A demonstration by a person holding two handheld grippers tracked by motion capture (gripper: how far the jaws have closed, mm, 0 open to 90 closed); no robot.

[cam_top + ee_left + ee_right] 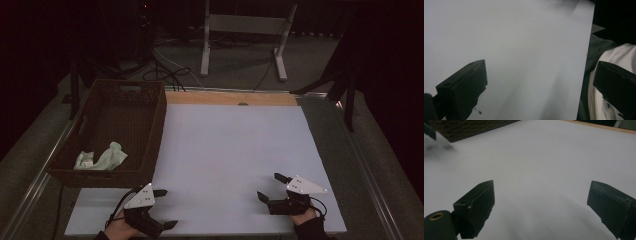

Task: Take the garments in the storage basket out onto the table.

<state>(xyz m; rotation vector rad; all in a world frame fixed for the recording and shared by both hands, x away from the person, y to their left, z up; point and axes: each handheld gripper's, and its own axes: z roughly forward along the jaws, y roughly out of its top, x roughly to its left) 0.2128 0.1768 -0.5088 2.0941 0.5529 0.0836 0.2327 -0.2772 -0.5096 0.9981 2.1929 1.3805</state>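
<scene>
My left gripper (165, 208) rests low at the near left of the white board (225, 150), its jaws wide apart with nothing between them. In the left gripper view the left gripper (540, 82) faces bare white board (524, 45) and the board's edge. My right gripper (272, 186) sits at the near right of the board, open and empty as well. From the right gripper view the right gripper (541, 205) looks across the white surface (544, 157) toward a corner of the wicker basket (469, 128).
A dark wicker basket (150, 125) stands at the board's left edge with a crumpled pale-green cloth (102, 158) inside. A wooden strip (230, 98) runs along the board's far edge. Table legs (280, 45) and cables (170, 70) lie on the floor beyond.
</scene>
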